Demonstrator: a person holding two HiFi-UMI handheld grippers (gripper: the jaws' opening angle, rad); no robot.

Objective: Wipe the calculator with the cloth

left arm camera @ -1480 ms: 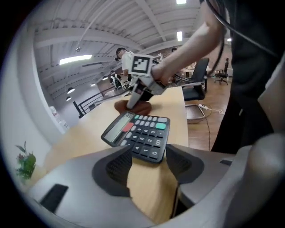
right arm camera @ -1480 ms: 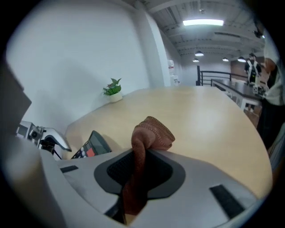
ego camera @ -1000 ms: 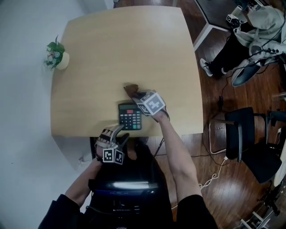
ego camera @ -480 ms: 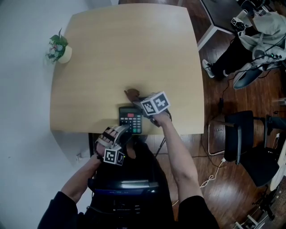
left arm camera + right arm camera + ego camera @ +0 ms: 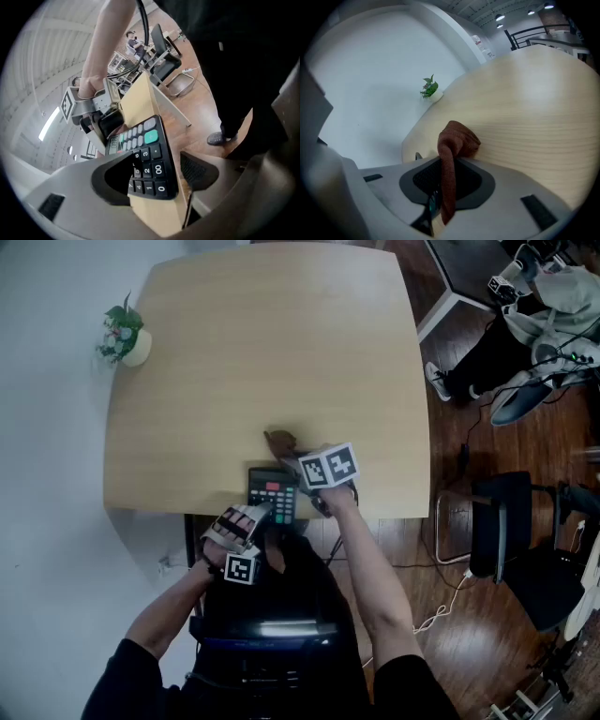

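Note:
A black calculator (image 5: 270,491) (image 5: 150,154) with a green key lies at the near edge of the wooden table (image 5: 262,352). My left gripper (image 5: 258,514) (image 5: 157,176) stands open at its near end. One jaw lies over the lower keys, the other hangs off the table's edge. A brown cloth (image 5: 279,441) (image 5: 457,140) is pinched in my right gripper (image 5: 298,465) (image 5: 447,183), which is shut on it. The cloth's bunched end rests on the table just beyond the calculator. The right gripper's marker cube hides the calculator's right side in the head view.
A small potted plant (image 5: 125,341) (image 5: 430,89) stands at the table's far left edge. A black chair (image 5: 511,521) and cables sit on the wood floor to the right. A seated person (image 5: 525,324) is at the upper right.
My right gripper has drawn the cloth back toward the near edge, over the calculator's right side. My left gripper has come up to the calculator's near end.

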